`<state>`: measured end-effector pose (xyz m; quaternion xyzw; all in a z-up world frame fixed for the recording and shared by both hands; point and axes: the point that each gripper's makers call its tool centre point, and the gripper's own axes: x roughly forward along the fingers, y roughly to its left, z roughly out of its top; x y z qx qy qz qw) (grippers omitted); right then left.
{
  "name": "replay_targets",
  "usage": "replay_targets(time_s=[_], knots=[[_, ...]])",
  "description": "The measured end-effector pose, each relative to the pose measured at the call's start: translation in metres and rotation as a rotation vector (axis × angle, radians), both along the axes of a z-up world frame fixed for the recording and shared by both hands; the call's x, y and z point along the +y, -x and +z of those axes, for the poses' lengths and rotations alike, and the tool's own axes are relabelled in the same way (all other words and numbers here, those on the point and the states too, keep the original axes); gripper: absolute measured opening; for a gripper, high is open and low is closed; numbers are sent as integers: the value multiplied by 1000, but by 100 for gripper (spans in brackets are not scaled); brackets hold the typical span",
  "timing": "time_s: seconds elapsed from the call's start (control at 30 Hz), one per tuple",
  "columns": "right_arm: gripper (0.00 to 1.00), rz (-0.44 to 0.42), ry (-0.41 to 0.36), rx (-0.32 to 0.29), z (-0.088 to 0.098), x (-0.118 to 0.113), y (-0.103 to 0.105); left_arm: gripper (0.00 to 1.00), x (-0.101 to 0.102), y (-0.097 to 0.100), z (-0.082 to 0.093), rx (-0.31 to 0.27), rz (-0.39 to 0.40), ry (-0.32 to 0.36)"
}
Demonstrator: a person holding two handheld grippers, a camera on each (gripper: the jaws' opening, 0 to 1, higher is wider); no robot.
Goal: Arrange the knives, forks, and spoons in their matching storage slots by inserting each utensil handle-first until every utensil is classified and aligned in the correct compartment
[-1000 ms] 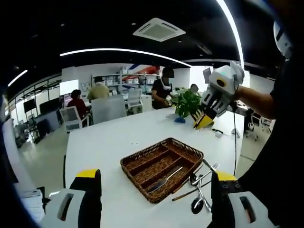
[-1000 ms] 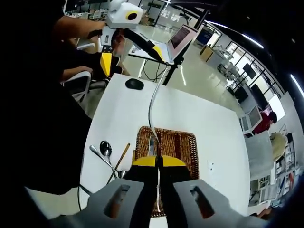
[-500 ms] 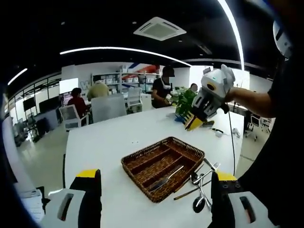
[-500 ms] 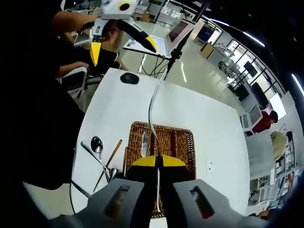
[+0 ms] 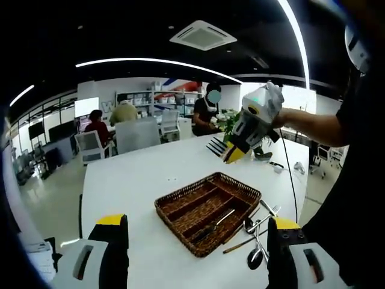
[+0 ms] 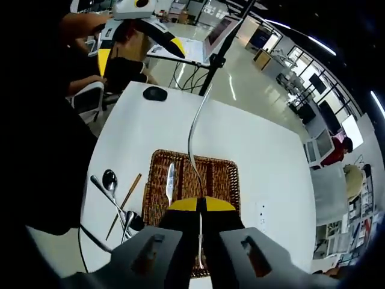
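Right claw [image 6: 200, 208]: jaws clenched on a fork [image 6: 194, 129], gripped at the tine end, the slim handle running out ahead toward 12 o'clock in the right gripper view. In the left gripper view the same claw hangs above the counter [image 5: 138, 180] at about 1 o'clock, black tines poking out behind its yellow tips, well above the wicker tray [image 5: 207, 211].

Left claw [image 5: 195, 238]: jaws spread wide, holding nothing, low over the near counter edge.

Step in hand, as judged: carry the fork down and seat it handle-first in an empty slot. To do it well, line the handle up with the tray's long dividers before descending, lower the handle tip into the far end of a slot, then flatten the fork along the slot before letting go. The knife [image 6: 169, 183] already fills the slot at 9 o'clock of the handle; pick a different one.

Materials: the tray is brown woven wicker, rectangular, with ridged partitions likely to snag a tip. The fork is polished metal, thin, gently curved. Loose cutlery [image 5: 257, 232], spoons among it, lies on the counter just beside the tray, with a thin brown stick. The counter is white, smooth and matte.
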<state>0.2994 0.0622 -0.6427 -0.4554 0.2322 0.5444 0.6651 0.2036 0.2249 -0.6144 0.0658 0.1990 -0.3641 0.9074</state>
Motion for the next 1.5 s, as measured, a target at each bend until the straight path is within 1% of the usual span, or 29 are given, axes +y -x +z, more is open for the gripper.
replay_targets(time_s=[0.2, 0.47, 0.6, 0.8, 1.03, 1.27, 1.5], knots=[[0, 1, 19, 6, -9, 1, -14, 100, 1, -5, -1, 0, 8, 0], [0, 5, 44, 8, -20, 3, -27, 100, 2, -6, -2, 5, 20, 7], [0, -11, 64, 6, -27, 0, -38, 100, 5, -5, -3, 10, 24, 6], [0, -22, 83, -4, -32, -4, -49, 100, 8, -6, -5, 19, 30, 5], [0, -17, 93, -5, -37, -3, -56, 100, 10, -8, -6, 25, 32, 5], [0, -36, 96, -17, -41, -3, -66, 100, 10, -10, -15, 33, 30, 1], [0, -32, 102, -14, -45, -3, -67, 100, 7, -11, -20, 44, 23, 4]])
